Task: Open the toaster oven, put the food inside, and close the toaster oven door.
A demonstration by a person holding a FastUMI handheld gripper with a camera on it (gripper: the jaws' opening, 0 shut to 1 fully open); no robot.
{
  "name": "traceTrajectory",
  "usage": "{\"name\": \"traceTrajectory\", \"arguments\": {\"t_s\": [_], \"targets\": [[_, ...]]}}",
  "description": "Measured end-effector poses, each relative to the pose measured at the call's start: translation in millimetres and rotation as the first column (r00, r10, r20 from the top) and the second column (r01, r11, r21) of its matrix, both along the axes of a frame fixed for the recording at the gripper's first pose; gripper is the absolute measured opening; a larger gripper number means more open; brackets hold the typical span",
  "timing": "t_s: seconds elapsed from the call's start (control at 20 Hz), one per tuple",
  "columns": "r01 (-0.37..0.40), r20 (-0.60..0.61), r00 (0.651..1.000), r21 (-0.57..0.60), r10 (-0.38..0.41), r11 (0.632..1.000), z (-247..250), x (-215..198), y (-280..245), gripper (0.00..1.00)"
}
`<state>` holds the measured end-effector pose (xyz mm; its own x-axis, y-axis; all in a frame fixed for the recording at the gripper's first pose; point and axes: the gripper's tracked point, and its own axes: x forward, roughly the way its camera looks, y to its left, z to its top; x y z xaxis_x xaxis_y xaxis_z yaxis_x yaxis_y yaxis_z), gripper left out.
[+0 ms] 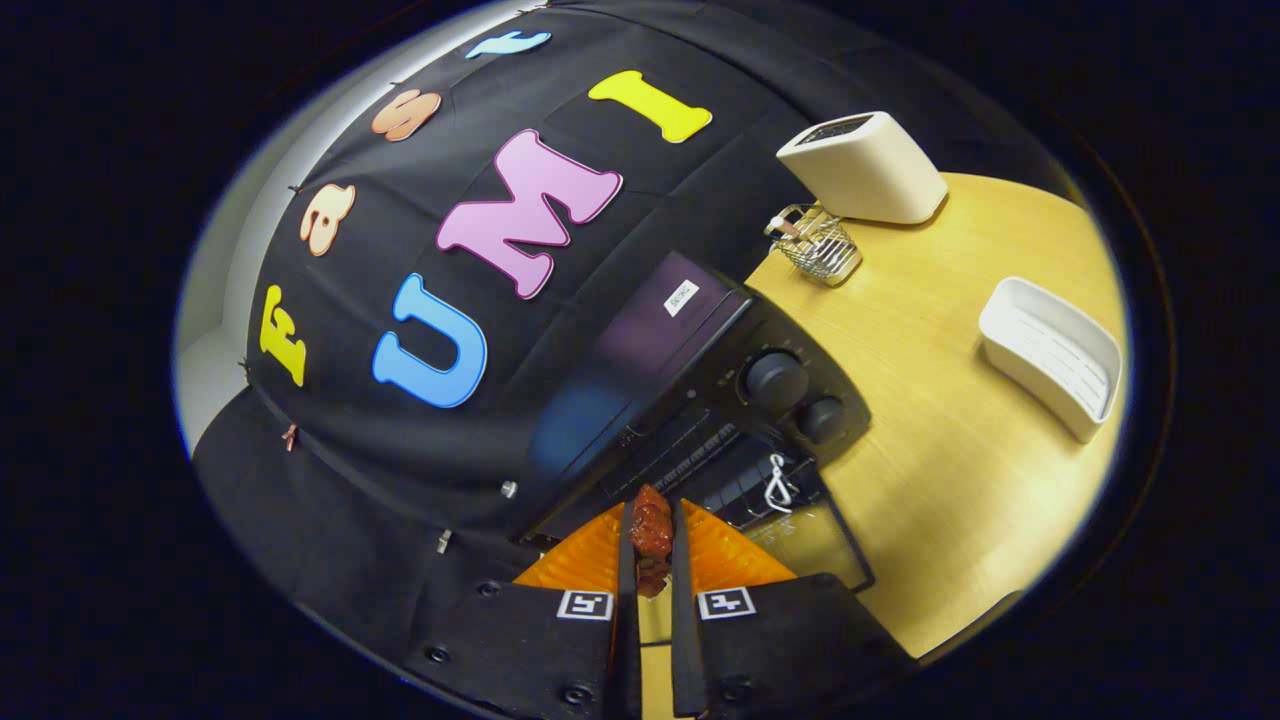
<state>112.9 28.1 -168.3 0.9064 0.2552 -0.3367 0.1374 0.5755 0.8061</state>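
Food: a reddish-brown glazed piece of food (651, 530) sits pinched between the two fingers, just in front of the oven's open mouth.
Tool: the tool (652, 530) is clamped on the food, both fingers pressing its sides.
Toaster oven: the black toaster oven (690, 370) stands on the surface just ahead of the fingers, its glass door (810, 540) swung down and open, two round knobs (777, 380) on its front panel.
Surface: the pale wooden surface (930, 450) carries a white toaster (865, 168) beyond the oven, a wire basket (815, 245) just beside the toaster, and a white tray (1050, 355) well apart from the oven.
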Motion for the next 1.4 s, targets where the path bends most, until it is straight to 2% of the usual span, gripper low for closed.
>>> {"name": "traceTrajectory", "arguments": {"t_s": [0.25, 0.35, 0.5, 0.65, 0.75, 0.8, 0.85, 0.95, 1.0, 1.1, 1.3, 1.4], "targets": [[0.12, 0.041, 0.992, 0.036, -0.122, 0.992, -37, 36, 15, 0.16], [0.142, 0.015, 0.99, 0.012, -0.142, 0.99, -60, 41, 20, 0.16], [0.173, 0.057, 0.983, 0.006, -0.173, 0.985, -59, 57, 26, 0.16], [0.178, 0.049, 0.983, -0.036, -0.176, 0.983, -62, 62, 29, 0.16], [0.173, 0.04, 0.985, -0.138, -0.169, 0.975, -68, 57, 20, 0.2], [0.171, 0.039, 0.985, -0.201, -0.167, 0.965, -72, 52, 12, 0.34], [0.169, 0.039, 0.986, -0.242, -0.165, 0.955, -73, 47, 7, 0.39], [0.131, 0.048, 0.991, -0.271, -0.123, 0.954, -70, 43, 10, 0.56], [0.099, 0.047, 0.995, -0.288, -0.089, 0.952, -69, 37, 14, 0.76], [0.039, 0.024, 0.999, -0.342, -0.033, 0.939, -70, 27, 21, 0.98], [-0.071, -0.042, 0.997, -0.437, 0.059, 0.897, -69, -3, 27, 0.98], [-0.137, -0.091, 0.99, -0.516, 0.105, 0.846, -70, -26, 24, 0.98]]}}
